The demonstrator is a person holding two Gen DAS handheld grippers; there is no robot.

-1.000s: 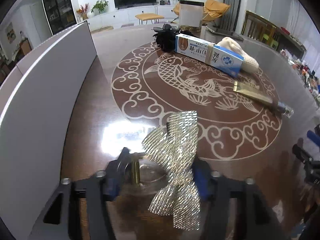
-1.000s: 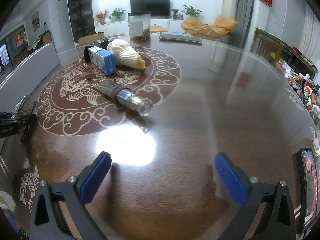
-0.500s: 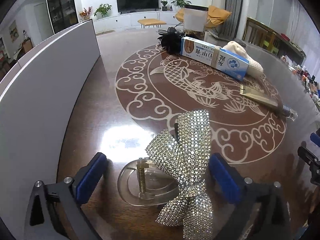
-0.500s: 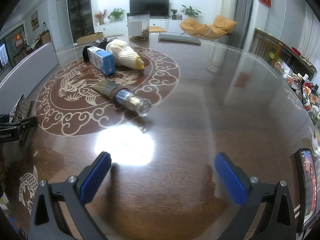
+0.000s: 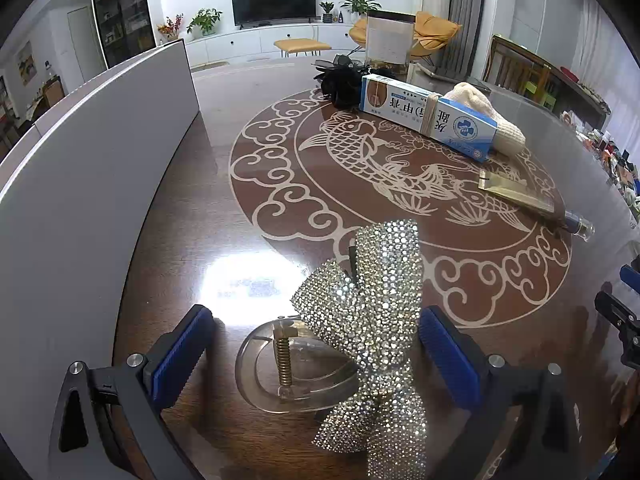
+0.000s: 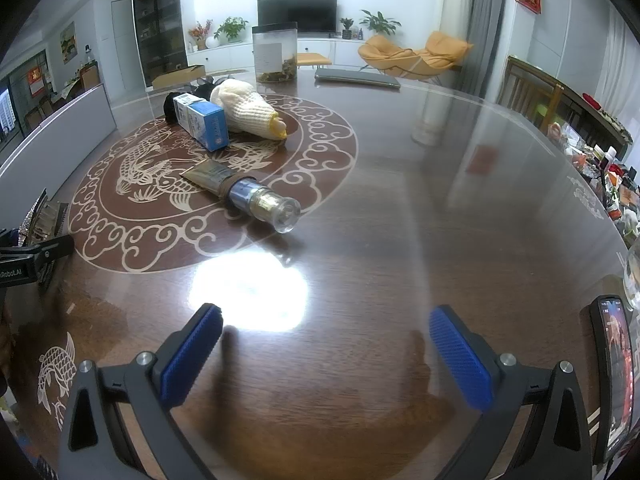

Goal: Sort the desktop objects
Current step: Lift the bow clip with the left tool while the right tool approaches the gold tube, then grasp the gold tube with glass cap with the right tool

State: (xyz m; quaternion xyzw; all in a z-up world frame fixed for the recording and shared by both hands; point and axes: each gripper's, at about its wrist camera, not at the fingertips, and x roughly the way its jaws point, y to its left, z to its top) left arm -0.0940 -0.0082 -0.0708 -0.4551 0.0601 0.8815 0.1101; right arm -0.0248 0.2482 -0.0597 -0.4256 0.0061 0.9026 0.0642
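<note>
A rhinestone bow hair clip [image 5: 372,320] with a clear claw lies on the brown table [image 5: 192,232], between the wide-apart blue pads of my left gripper [image 5: 316,340], which is open and not touching it. Farther back lie a blue-and-white box [image 5: 428,116], a cream knitted glove [image 5: 492,120], a black flower piece [image 5: 340,80] and a gold tube with a clear cap [image 5: 532,204]. My right gripper [image 6: 324,344] hangs open over bare table, with the tube [image 6: 244,196], box [image 6: 204,120] and glove [image 6: 248,108] ahead to its left.
A grey-white panel [image 5: 80,152] runs along the table's left side. A clear container [image 6: 276,52] and a flat grey case [image 6: 356,78] stand at the far edge. A phone [image 6: 612,376] lies at the right edge near clutter.
The left gripper's jaws spread from shut on the bow clip to wide apart, and the clip now rests on the table. The right gripper has not moved.
</note>
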